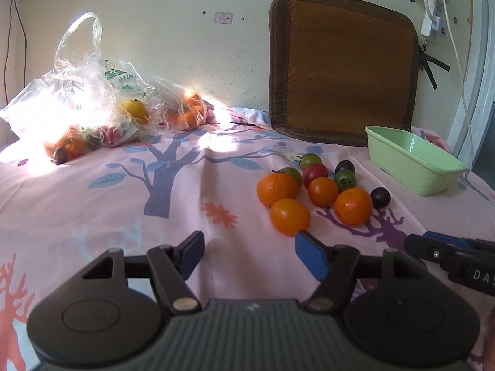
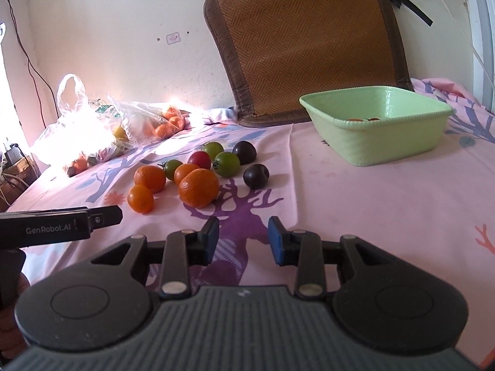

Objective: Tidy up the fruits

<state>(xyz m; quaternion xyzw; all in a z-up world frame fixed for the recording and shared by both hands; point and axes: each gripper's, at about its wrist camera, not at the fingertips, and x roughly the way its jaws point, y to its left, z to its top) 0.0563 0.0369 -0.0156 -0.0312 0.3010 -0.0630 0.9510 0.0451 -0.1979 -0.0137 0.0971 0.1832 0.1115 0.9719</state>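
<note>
Your left gripper (image 1: 249, 255) gapes wide and empty; the nearest orange fruit (image 1: 290, 216) lies just ahead, off its right finger. Your right gripper (image 2: 243, 241), also spread and empty, has the cluster ahead-left and the green basin (image 2: 376, 117) ahead-right.

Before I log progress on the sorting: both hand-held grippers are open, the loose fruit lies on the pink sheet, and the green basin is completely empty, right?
Not quite. The green basin is not empty: the right wrist view shows a little orange fruit just over its rim. The rest holds: the left hand-held gripper and right hand-held gripper are open, and the loose fruit lies on the pink sheet.
</note>
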